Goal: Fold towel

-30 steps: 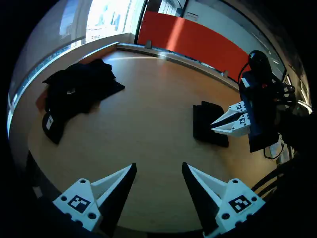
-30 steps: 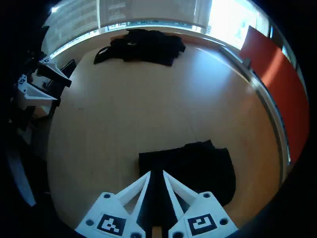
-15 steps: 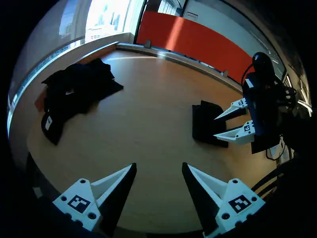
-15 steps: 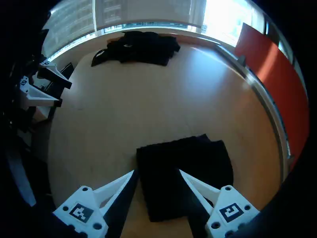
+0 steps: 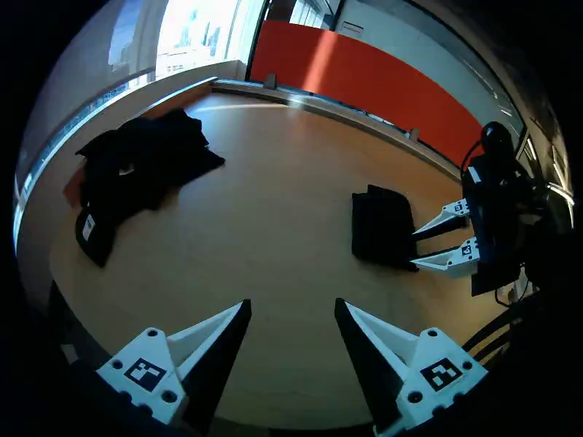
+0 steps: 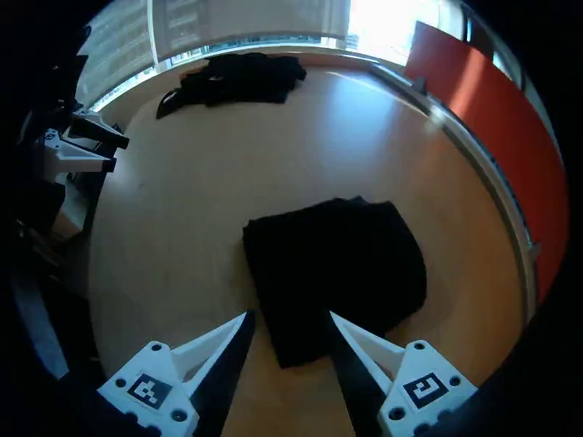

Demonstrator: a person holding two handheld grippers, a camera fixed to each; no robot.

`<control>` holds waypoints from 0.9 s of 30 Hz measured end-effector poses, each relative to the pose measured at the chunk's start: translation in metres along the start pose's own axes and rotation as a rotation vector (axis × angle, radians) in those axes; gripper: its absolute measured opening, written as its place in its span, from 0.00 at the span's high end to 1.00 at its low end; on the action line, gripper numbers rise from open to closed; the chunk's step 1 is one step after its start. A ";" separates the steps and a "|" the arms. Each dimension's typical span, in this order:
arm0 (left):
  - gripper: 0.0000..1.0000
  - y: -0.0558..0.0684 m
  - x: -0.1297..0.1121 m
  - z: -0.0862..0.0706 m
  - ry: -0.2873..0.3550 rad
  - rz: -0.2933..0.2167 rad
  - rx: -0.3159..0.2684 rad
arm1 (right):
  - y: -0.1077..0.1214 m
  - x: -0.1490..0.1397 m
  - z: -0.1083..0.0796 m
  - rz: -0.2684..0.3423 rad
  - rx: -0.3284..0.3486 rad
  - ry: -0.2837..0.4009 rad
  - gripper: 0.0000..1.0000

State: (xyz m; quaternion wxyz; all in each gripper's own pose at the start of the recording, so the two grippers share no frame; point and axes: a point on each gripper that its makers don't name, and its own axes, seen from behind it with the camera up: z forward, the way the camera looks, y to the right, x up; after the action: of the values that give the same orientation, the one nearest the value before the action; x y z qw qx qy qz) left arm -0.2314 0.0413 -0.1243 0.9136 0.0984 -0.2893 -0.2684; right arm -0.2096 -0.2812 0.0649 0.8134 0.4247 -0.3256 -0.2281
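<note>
A folded black towel (image 6: 335, 273) lies flat on the wooden table; in the left gripper view the same towel (image 5: 379, 226) sits at mid-right. My right gripper (image 6: 290, 328) is open just short of the towel's near edge, touching nothing; from the left gripper view that right gripper (image 5: 415, 249) shows beside the towel with its fingers spread. My left gripper (image 5: 291, 313) is open over bare wood, well away from the towel. In the right gripper view the left gripper (image 6: 109, 149) appears at the far left edge.
A heap of dark cloth (image 5: 138, 164) lies at the table's far left corner, also the dark heap (image 6: 233, 76) near the window. An orange wall panel (image 5: 364, 73) runs behind the table's (image 5: 277, 182) rim. A person's dark sleeve (image 5: 510, 218) holds the right gripper.
The right gripper, shut on the towel's edge a second ago, has opened and drawn back off the towel. The towel stays flat. The left gripper has held still.
</note>
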 end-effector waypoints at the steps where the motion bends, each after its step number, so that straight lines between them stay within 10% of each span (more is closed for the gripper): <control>1: 0.16 0.001 0.000 0.000 0.000 0.002 0.000 | 0.000 -0.004 -0.001 0.009 -0.003 -0.002 0.31; 27: 0.16 0.010 -0.003 0.004 -0.011 0.008 -0.007 | -0.006 -0.052 0.007 0.173 -0.063 -0.030 0.40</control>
State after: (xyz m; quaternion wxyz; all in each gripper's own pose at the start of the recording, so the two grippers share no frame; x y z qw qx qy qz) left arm -0.2319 0.0510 -0.1196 0.9135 0.0925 -0.2935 -0.2663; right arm -0.2507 -0.2547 0.0459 0.8381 0.3655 -0.3659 -0.1736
